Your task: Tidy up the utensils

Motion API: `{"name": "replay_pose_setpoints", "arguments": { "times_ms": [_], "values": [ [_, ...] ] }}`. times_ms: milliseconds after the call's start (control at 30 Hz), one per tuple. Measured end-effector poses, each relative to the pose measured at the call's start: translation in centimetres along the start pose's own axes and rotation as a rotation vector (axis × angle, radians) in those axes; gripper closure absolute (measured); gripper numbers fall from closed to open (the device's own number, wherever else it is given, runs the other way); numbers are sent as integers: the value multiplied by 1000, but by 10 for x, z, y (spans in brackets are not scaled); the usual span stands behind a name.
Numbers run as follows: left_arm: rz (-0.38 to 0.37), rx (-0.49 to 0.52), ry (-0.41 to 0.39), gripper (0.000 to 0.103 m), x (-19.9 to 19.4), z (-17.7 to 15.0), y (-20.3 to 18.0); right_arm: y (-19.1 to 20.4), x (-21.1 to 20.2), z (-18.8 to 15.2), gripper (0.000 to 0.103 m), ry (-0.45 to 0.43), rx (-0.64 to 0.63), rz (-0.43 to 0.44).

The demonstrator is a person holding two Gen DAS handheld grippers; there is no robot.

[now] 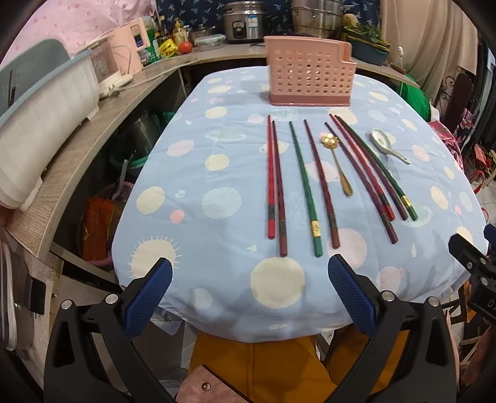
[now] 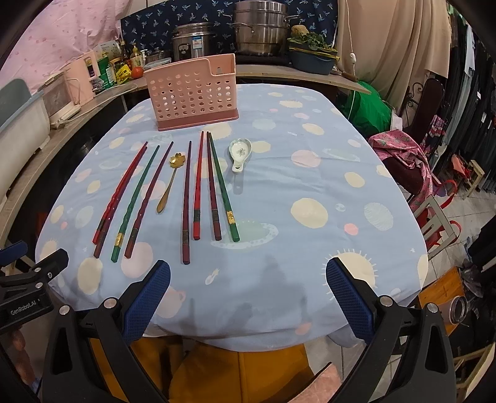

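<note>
Several red, maroon and green chopsticks (image 1: 305, 183) (image 2: 198, 189) lie side by side on the blue patterned tablecloth (image 1: 217, 173) (image 2: 310, 173). Among them rests a gold flower-bowl spoon (image 1: 336, 161) (image 2: 170, 179). A white ceramic spoon (image 1: 386, 144) (image 2: 239, 152) lies to their right. Behind them stands a pink perforated utensil holder (image 1: 310, 76) (image 2: 192, 93), upright. My left gripper (image 1: 249, 269) hangs open over the near table edge, holding nothing. My right gripper (image 2: 248, 272) is open too, likewise short of the chopsticks.
A wooden counter (image 1: 93, 148) curves along the left and back, carrying a white bin (image 1: 40, 130), a pink appliance (image 1: 124, 55), bottles, a rice cooker (image 2: 192, 42) and steel pots (image 2: 260, 28). Chairs and clutter (image 2: 427, 173) crowd the right. A person's orange trousers (image 1: 263, 365) show below.
</note>
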State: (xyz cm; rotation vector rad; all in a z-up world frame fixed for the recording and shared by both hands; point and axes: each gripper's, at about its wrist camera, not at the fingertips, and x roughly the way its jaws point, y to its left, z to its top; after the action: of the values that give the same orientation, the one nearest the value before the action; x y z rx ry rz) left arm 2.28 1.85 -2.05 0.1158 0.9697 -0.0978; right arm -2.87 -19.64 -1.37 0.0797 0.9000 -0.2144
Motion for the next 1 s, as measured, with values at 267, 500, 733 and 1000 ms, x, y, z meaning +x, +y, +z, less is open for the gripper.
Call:
{"name": "replay_pose_setpoints", "arguments": {
  "times_ms": [267,500,733,1000],
  "values": [
    [15,-45,34,7,35,16,17,-5,24,11,7,41,14,5],
    [11,-35,70,14,69,28,17,-4,42,24,7,53,22,1],
    [-13,-21,94,21,89,35,15,-4,55,37,7,65,31,2],
    [-45,-23,96,42,94,38,15,-1,64,46,7,65,22,15]
  ]
}}
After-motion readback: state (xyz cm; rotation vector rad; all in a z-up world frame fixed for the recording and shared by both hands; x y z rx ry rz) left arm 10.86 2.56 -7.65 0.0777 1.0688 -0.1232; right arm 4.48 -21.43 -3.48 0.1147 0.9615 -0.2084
